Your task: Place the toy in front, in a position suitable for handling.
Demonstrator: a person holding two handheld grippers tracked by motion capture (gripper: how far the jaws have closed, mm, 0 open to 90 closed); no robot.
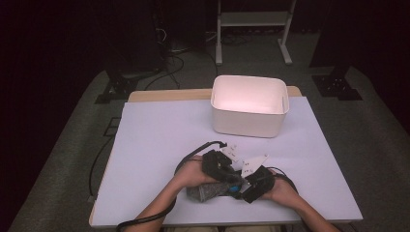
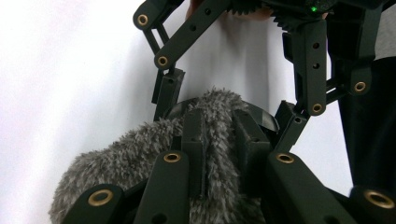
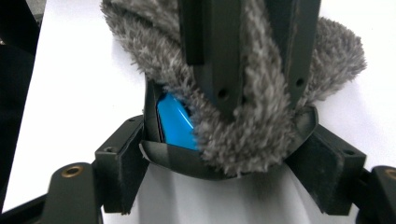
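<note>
The left hand-held gripper [image 2: 219, 140] pinched the grey fuzzy sock [image 2: 140, 154] while the right hand-held gripper [image 3: 224, 154] clamped a dark case [image 3: 182, 161], stuffing it

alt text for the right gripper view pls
Close-up: the right gripper holds a dark-rimmed item with a blue part, while the left gripper pinches a grey fuzzy cover over it, above a white table.

Both grippers, the left gripper [image 1: 223, 170] and the right gripper [image 1: 251, 186], were black linkages with brass-ringed pivots behind the fingers [image 2: 194, 140], white tags on top and black cables trailing.
</note>
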